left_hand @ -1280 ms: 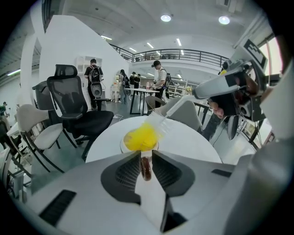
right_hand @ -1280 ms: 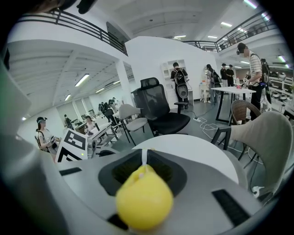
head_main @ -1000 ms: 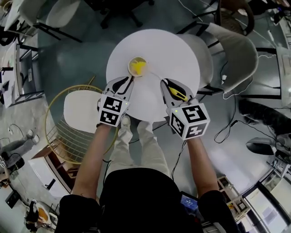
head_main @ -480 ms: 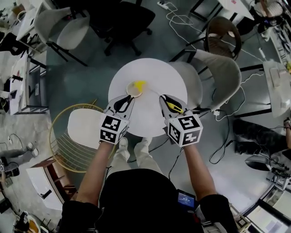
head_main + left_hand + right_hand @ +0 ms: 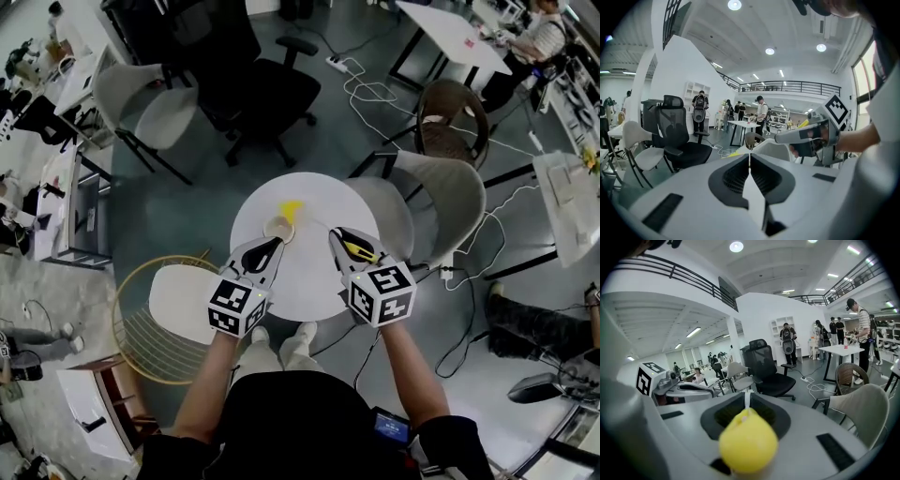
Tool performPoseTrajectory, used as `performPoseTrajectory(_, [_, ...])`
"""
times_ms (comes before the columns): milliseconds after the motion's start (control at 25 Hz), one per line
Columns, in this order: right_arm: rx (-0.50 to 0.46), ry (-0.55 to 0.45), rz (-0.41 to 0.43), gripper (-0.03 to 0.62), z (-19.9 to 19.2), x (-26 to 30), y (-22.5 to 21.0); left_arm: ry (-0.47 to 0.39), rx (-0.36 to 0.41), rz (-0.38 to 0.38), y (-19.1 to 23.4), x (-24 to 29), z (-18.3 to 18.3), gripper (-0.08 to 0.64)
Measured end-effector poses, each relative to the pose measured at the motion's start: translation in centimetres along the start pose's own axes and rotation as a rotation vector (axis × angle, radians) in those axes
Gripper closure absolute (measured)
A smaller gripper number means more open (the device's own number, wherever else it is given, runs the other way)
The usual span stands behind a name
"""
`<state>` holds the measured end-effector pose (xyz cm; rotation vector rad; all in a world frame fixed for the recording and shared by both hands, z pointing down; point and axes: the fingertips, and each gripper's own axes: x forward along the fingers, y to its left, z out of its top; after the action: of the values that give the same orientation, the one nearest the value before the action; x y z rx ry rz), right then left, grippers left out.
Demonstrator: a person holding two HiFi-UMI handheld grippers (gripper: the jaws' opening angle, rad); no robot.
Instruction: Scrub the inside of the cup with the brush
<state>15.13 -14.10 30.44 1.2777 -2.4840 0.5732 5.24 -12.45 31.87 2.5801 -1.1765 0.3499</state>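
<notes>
On the round white table (image 5: 314, 281) stands a small cup (image 5: 277, 228), and a yellow brush head (image 5: 291, 207) shows at its far rim; I cannot tell whether the head is inside. The brush's yellow handle (image 5: 361, 250) sits in my right gripper (image 5: 339, 234), which is shut on it. In the right gripper view the handle's bulb (image 5: 748, 441) fills the front of the jaws (image 5: 746, 404). My left gripper (image 5: 272, 246) hovers just short of the cup. Its jaws (image 5: 750, 157) have just been closing and now meet with nothing between them.
A beige shell chair (image 5: 441, 202) stands right of the table and a gold wire chair with a white seat (image 5: 178, 300) to its left. A black office chair (image 5: 272, 89) and floor cables (image 5: 370, 89) lie beyond. The person's feet (image 5: 281, 342) show under the table's near edge.
Both grippers have risen and drawn back from the cup toward the table's near edge. The left jaws have closed on nothing. The head view now takes in more of the room.
</notes>
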Motion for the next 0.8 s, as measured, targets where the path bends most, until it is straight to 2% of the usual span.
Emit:
performPoseTrajectory(160, [-0.013,-0.024,0.007,0.545,1.8,0.1,0.3,-0.05,-0.041,-0.003,0.1,-1.1,2.8,0.538])
performPoseTrajectory(320, [-0.047,-0.038,0.011,0.545,3.0,0.1,0.9,-0.125,-0.03,-0.011,-0.1,-2.3,5.6,0.538])
performPoseTrajectory(520, [-0.074,-0.079,0.011,0.545,4.7,-0.9,3.1,-0.175,-0.06,-0.024,-0.1,-4.5,7.4,0.538])
performPoseTrajectory(800, [-0.106,-0.127,0.011,0.545,6.2,-1.8,6.9,-0.206,-0.026,-0.039,0.1,-8.6,8.6,0.538])
